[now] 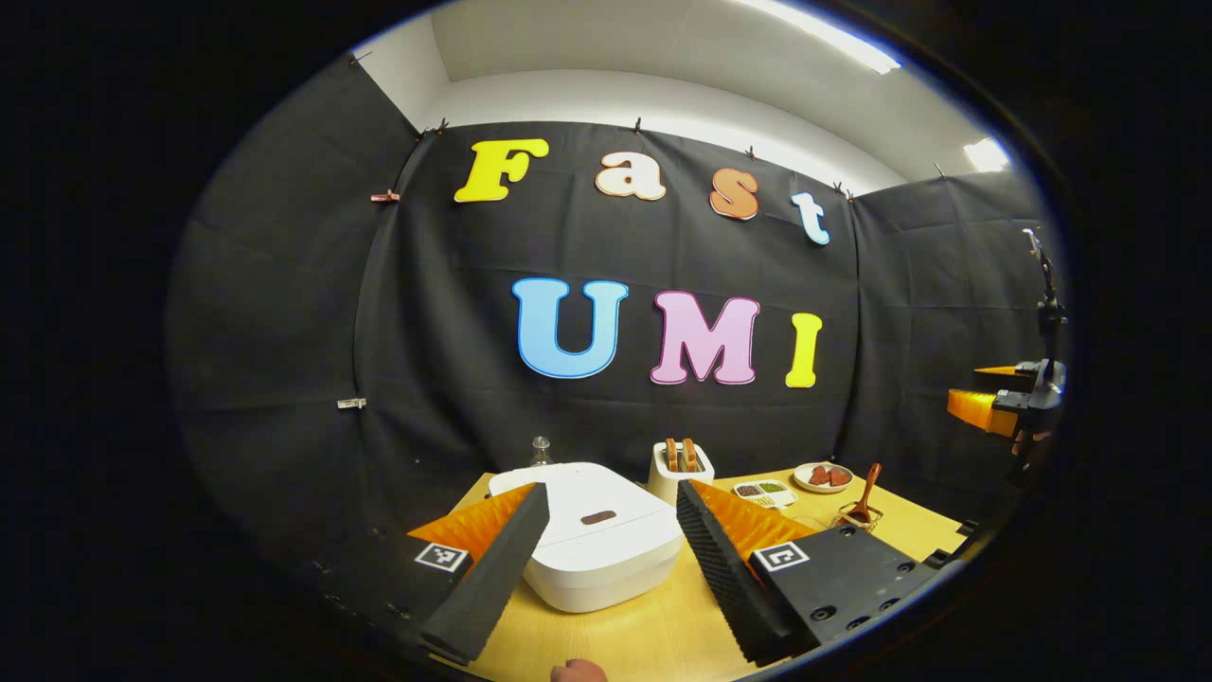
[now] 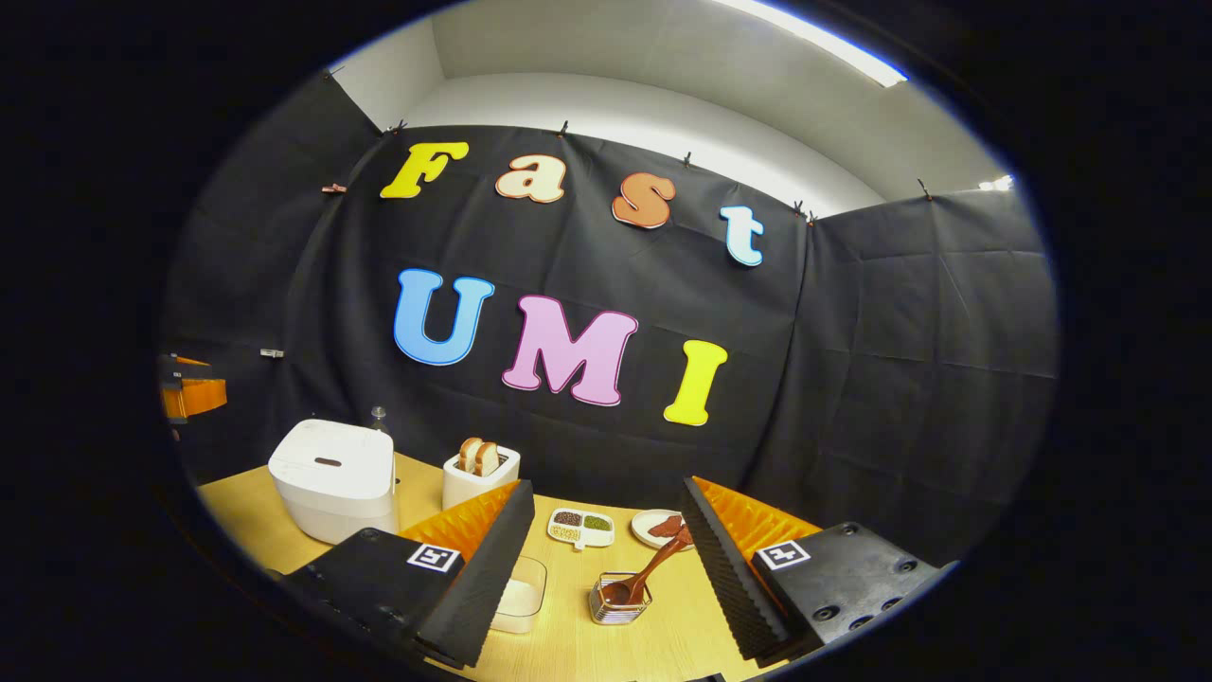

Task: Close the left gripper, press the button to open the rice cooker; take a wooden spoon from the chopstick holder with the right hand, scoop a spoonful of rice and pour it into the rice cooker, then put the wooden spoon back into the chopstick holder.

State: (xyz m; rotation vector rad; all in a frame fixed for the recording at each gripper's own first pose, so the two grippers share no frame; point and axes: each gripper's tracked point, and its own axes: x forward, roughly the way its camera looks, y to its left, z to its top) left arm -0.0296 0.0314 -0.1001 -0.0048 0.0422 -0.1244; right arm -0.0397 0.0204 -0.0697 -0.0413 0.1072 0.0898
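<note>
Beside the rice cooker (image 2: pixel 333 478), the clear box (image 2: pixel 520 595) is half hidden behind a finger (image 2: pixel 483 568), and the contents of the divided dish (image 2: pixel 580 527) beyond are too small to tell.

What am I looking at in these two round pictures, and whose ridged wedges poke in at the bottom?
There is no robot here. A person holds a hand-held gripper in each hand, and a small camera rides on each one, looking forward along its two fingers.

In the left gripper view, the left hand-held gripper stands open above a white rice cooker with its lid down; the other gripper shows far off at the side.

In the right gripper view, the right hand-held gripper is open too, holding nothing. Ahead of it on the wooden table stands a small wire holder with a wooden spoon leaning in it, beside a clear container. Farther back are a divided dish of grains, a small plate and a toaster with bread.
</note>
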